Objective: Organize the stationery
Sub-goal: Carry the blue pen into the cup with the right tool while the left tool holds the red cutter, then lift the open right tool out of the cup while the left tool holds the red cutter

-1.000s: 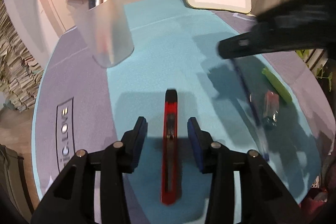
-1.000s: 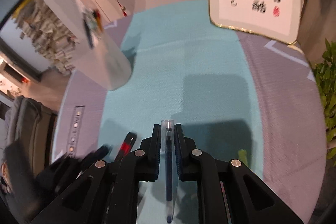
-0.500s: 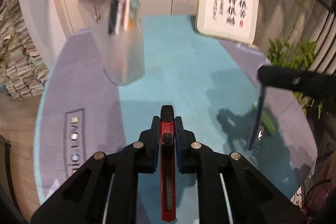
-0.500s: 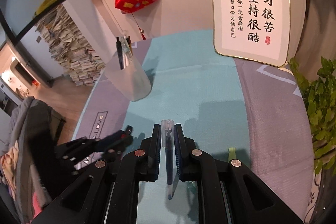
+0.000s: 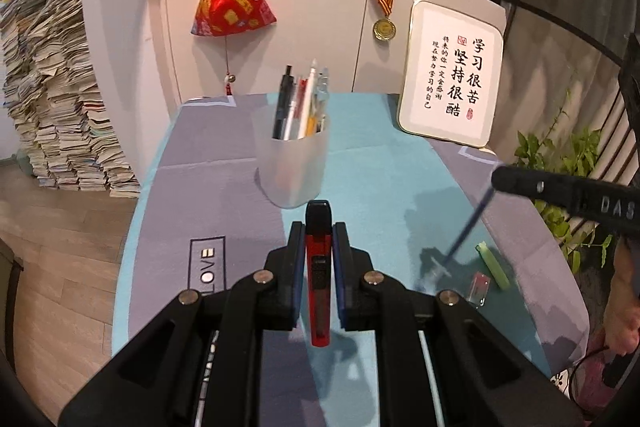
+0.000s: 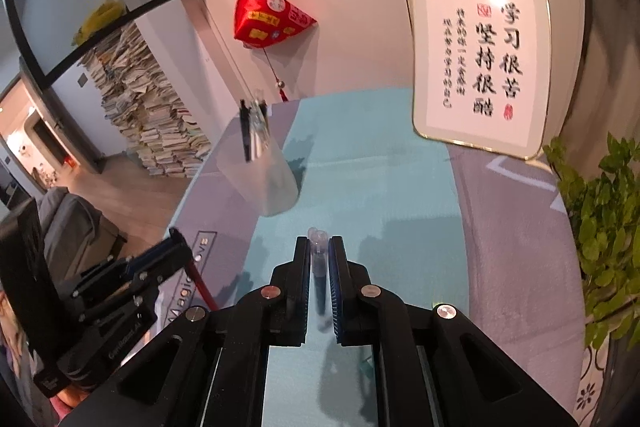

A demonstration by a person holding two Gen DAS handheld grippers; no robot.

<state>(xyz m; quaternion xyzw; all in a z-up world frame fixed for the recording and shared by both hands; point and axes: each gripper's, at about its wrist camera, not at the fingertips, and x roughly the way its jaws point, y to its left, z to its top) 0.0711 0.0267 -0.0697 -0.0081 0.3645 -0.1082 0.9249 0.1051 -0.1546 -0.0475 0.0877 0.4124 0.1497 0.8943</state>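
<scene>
My left gripper [image 5: 318, 227] is shut on a red and black utility knife [image 5: 319, 267], held above the table just short of the frosted pen cup [image 5: 294, 167]. The cup holds several pens [image 5: 304, 103]. My right gripper [image 6: 319, 245] is shut on a blue pen with a clear cap [image 6: 319, 267], also lifted off the table. The right gripper and its pen [image 5: 468, 227] show at the right of the left wrist view. The left gripper [image 6: 176, 251] and knife [image 6: 202, 287] show at lower left of the right wrist view, with the cup [image 6: 266, 179] beyond.
A green highlighter [image 5: 492, 265] and a small clear case [image 5: 479, 287] lie on the teal and grey mat [image 5: 380, 179] at the right. A framed calligraphy board [image 5: 452, 79] leans at the back right. A plant [image 6: 600, 219] stands off the table's right edge.
My left gripper shut on the utility knife and lifted it off the mat toward the cup. My right gripper rose higher with the blue pen.
</scene>
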